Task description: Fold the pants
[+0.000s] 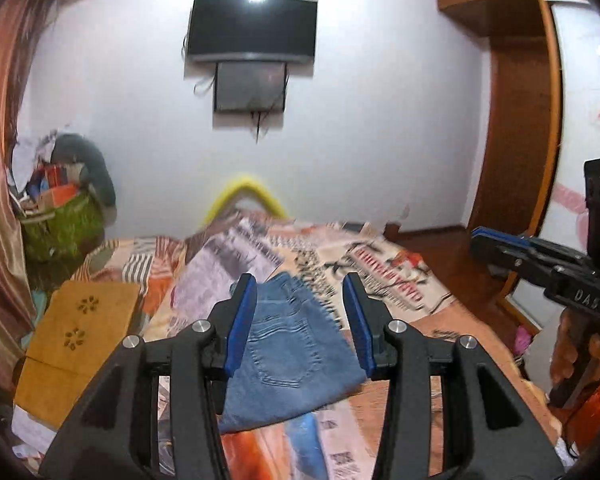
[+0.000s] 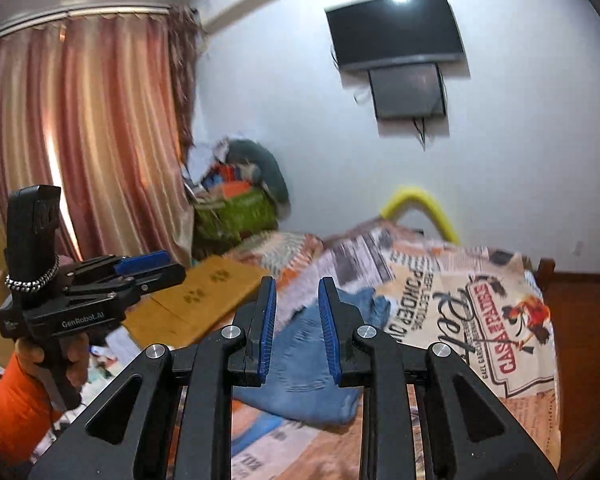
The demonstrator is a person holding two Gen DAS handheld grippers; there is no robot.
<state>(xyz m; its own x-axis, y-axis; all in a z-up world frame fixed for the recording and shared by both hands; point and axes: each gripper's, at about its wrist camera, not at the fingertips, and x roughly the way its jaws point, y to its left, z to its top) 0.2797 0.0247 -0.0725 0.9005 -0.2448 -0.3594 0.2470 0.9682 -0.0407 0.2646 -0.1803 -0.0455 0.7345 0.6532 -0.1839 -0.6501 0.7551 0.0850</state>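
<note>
We hold the left gripper (image 1: 300,284) above the bed (image 1: 400,280), its blue pads apart with nothing between them; the right gripper (image 2: 297,288) hangs beside it, pads closer together yet still parted, gripping nothing; the jeans (image 1: 288,352) lie folded into a compact bundle on the printed bedspread (image 2: 460,300), a back pocket facing up, below and beyond both tools and touched by neither; a TV (image 1: 254,28) hangs on the far wall; curtains (image 2: 80,128) cover the window; a yellow board (image 1: 80,332) lies beside the bed.
</note>
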